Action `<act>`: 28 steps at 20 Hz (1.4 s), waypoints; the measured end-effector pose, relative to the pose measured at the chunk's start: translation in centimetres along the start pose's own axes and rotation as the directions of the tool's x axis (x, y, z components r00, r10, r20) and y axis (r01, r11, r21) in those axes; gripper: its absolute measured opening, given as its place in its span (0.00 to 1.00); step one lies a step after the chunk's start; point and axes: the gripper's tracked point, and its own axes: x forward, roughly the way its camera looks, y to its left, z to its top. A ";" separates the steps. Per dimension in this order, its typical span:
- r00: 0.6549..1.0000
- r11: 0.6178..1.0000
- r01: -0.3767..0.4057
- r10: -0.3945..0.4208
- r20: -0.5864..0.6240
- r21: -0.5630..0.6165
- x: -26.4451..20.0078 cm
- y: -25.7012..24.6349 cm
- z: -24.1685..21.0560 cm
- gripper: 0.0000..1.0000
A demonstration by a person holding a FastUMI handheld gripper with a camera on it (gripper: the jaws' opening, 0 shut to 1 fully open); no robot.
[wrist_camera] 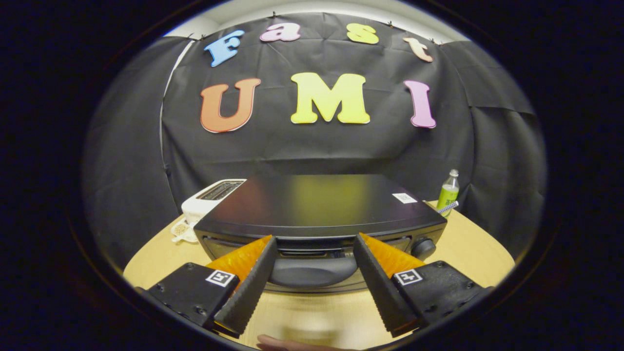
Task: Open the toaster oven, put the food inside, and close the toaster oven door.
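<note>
A black toaster oven [317,202] stands on the wooden table, seen from above its front edge. Its door looks closed, with the rounded dark door handle [312,270] at the front. My gripper [314,241] is open, its two fingers spread to either side of the handle, with the tips close to the top of the door. Neither finger [253,278] presses on anything. A control knob [423,247] sits at the oven's front right.
A white slot toaster [209,200] stands just left of the oven, with a small white dish [181,229] in front of it. A green bottle [448,192] stands behind the oven's right corner. A fingertip [287,342] shows on the light wooden table [468,253] below the fingers.
</note>
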 end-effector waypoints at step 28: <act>0.938 0.999 -0.024 0.033 -0.346 0.031 -8.8 -0.8 -16.4 1.00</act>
